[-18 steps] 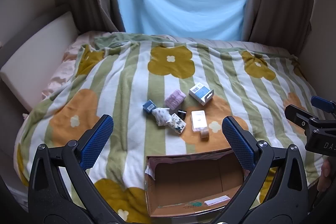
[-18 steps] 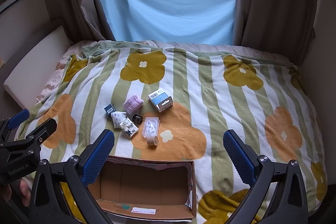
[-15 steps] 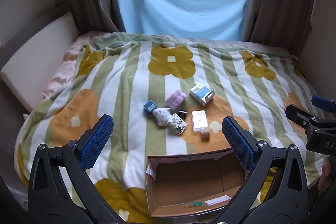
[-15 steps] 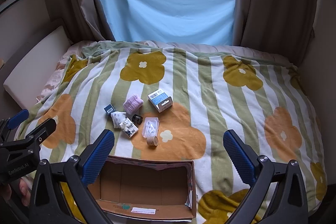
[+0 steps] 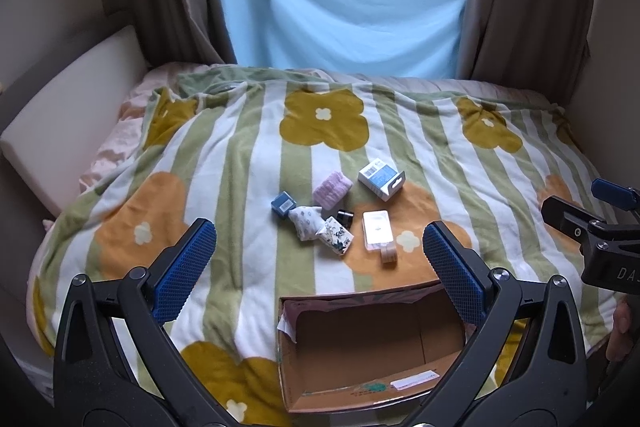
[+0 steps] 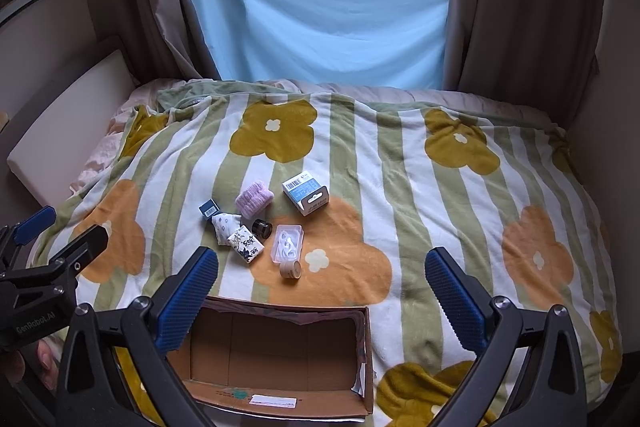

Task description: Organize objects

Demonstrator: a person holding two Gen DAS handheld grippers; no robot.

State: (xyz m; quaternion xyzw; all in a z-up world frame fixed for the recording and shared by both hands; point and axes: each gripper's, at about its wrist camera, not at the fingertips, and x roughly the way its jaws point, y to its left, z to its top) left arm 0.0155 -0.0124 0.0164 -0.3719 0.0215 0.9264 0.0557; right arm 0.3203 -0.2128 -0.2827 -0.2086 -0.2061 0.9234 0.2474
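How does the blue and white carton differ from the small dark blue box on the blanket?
The blue and white carton is larger and pale, with a hang tab; the small dark blue box is much smaller and dark. The carton lies right of the pink roll, the box left. Both show a barcode label.

Left tool (image 5: 320,269): jaws spread wide, nothing held | Right tool (image 6: 322,285): jaws spread wide, nothing held | Both level, side by side
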